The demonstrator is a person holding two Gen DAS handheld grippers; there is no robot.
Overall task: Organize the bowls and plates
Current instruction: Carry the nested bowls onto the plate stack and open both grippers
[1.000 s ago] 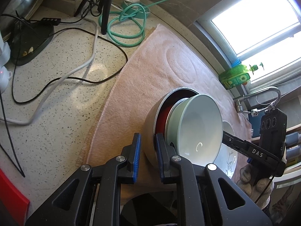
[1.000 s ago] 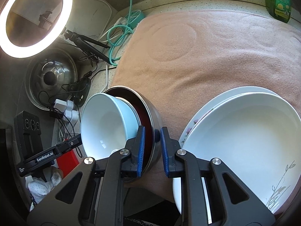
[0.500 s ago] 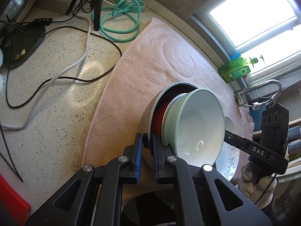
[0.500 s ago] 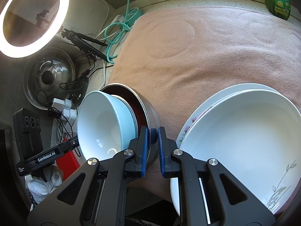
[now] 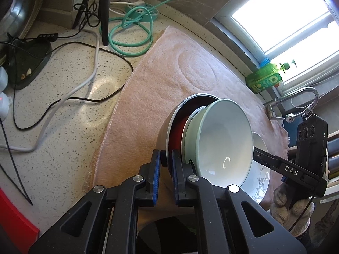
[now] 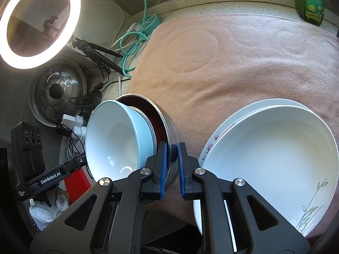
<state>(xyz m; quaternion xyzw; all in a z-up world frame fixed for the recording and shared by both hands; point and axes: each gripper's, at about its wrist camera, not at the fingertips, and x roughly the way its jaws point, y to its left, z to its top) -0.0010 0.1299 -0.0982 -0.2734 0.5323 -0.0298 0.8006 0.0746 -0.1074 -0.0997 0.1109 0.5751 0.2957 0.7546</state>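
With both tools clamped on opposite sides of its rim, the round stainless-steel bowl with a dark red inside [image 5: 180,124] is held tilted above the pink fleece mat [image 5: 152,97] that covers the speckled tabletop [image 5: 63,114]. The left tool [image 5: 164,163] pinches the steel rim between its blue pads, and the right tool [image 6: 173,151] does the same on the far side, so neither is free. Nested in the steel bowl is a pale green ceramic bowl with a white inside [image 5: 220,139], which leans out toward the open side. To the right, on the mat, lies a stack of white ceramic plates with a fine floral print [image 6: 269,154]. By judgement, the step in hand is the two-handed carry of the nested bowls; the next move calls for levelling the pair so the inner bowl cannot slide out, then setting it down on the mat near the plates before releasing both rims. Legible writing: "GenRobot.AI" on the left tool's side bar, "DAS" on the right tool's side bar. The green dish-soap bottle [image 6: 310,2] carries a printed label that is too small to read.
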